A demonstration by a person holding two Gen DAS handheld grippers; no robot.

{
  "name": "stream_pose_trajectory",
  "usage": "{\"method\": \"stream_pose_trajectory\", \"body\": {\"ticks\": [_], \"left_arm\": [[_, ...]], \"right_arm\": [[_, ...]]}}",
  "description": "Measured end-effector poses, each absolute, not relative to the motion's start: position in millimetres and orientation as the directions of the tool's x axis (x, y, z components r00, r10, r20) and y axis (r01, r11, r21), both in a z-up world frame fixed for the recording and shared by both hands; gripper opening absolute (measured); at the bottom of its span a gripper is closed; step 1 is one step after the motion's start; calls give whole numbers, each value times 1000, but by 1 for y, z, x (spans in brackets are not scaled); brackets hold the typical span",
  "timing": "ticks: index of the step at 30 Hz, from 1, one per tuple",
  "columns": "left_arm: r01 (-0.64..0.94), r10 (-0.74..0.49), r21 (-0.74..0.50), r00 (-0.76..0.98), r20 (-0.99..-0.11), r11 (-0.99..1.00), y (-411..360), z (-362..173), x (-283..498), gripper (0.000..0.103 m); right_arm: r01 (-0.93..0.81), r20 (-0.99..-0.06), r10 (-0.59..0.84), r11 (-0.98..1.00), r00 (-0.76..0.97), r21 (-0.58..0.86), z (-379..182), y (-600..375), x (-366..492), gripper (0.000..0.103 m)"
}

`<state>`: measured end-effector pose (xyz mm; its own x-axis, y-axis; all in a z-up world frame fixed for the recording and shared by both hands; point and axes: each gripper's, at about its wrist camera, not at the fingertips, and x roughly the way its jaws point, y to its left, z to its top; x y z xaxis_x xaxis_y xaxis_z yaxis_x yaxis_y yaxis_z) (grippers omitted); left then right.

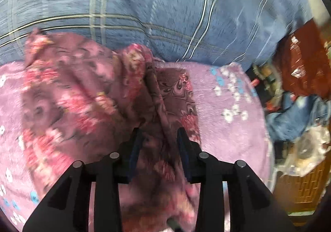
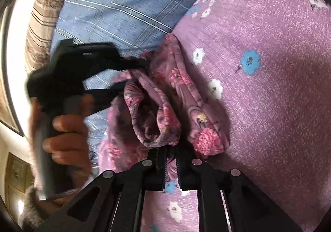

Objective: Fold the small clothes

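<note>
Currently the garment [image 1: 86, 95], a small floral piece in maroon and pink, lies bunched on the purple blanket [image 1: 223, 95], near the blanket's edge where the blue checked sheet [image 1: 144, 0] begins. It is not yet flat: in the right wrist view it shows a rolled, tube-like fold with an open end facing my right gripper.

My right gripper [image 2: 171, 161] has its jaws nearly together on a thin edge of the garment [image 2: 153, 111]; cloth shows in the narrow gap between the toothed pads. I judge this pinch anchors one end, so the piece can be drawn out rather than dragged whole.

My left gripper [image 1: 159, 143] stands partly spread, with a ridge of cloth running up between the blue pads. The pads do not appear to press on it, though blur makes this uncertain. In the right wrist view the left gripper [image 2: 144, 64] sits at the far end of the garment, held by a hand [image 2: 64, 134]. Holding opposite ends suits a stretch-and-lay move.

Beyond the blanket, off the bed's edge, lies a blurred clutter [image 1: 298, 120] of fabric and small items, well apart from the work.
</note>
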<state>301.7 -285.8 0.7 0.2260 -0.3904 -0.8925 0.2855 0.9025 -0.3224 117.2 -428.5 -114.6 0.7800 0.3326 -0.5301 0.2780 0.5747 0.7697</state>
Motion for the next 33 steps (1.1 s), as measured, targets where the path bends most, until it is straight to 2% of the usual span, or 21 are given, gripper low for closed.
{"method": "stream_pose_trajectory", "body": {"ticks": [2, 4, 6, 8, 10, 15, 16, 18, 19, 21, 22, 23, 25, 27, 28, 29, 31, 33], "left_arm": [[249, -400, -337, 277, -874, 908, -252, 19, 294, 40], [201, -398, -348, 322, -859, 916, -218, 29, 290, 60], [144, -402, -375, 352, -845, 916, -173, 31, 288, 61], [100, -429, -421, 327, -842, 902, -143, 21, 290, 61], [34, -462, -475, 303, -834, 880, -115, 5, 292, 61], [11, -544, -558, 237, -805, 830, -109, -30, 300, 61], [15, -554, -565, 225, -802, 825, -114, -36, 301, 61], [25, -577, -585, 205, -791, 810, -119, -45, 307, 61], [28, -584, -591, 199, -787, 806, -122, -47, 309, 61], [35, -595, -600, 189, -781, 799, -125, -51, 315, 61], [42, -600, -604, 189, -778, 796, -124, -52, 317, 61], [49, -605, -608, 190, -773, 792, -126, -52, 319, 61], [57, -620, -622, 197, -760, 781, -129, -52, 321, 63], [74, -614, -614, 211, -760, 786, -135, -55, 323, 64], [76, -601, -600, 210, -771, 796, -139, -58, 324, 64], [71, -582, -580, 197, -789, 811, -147, -66, 325, 64], [62, -572, -570, 168, -803, 819, -155, -76, 324, 64], [78, -564, -561, 186, -804, 824, -158, -73, 319, 64]], "right_arm": [[290, -547, 295, 605, 783, 741, -105, -425, 114, 13], [295, -532, 215, 637, 819, 712, -89, -425, 100, 16], [290, -481, 125, 660, 868, 693, -69, -429, 84, 24], [298, -430, 19, 694, 902, 655, -43, -433, 75, 51], [280, -432, 19, 735, 902, 617, -23, -437, 96, 64], [142, -616, 300, 814, 729, 564, -21, -431, 224, 68], [136, -656, 313, 832, 687, 538, -27, -428, 250, 67], [160, -716, 243, 881, 655, 446, -37, -424, 281, 68], [167, -754, 212, 905, 622, 392, -45, -420, 299, 68], [136, -795, 266, 908, 545, 397, -65, -415, 326, 64], [92, -779, 321, 896, 538, 433, -70, -412, 330, 40], [58, -767, 342, 896, 543, 441, -68, -409, 332, 10], [-5, -723, 332, 911, 606, 413, -50, -407, 324, 9], [-12, -616, 348, 876, 706, 482, -34, -427, 305, 9], [28, -601, 334, 859, 726, 512, -35, -441, 302, 9], [68, -606, 315, 849, 731, 524, -40, -451, 303, 9], [193, -696, 255, 846, 671, 496, -68, -472, 312, 9], [242, -751, 248, 845, 613, 477, -85, -480, 316, 11]]}}
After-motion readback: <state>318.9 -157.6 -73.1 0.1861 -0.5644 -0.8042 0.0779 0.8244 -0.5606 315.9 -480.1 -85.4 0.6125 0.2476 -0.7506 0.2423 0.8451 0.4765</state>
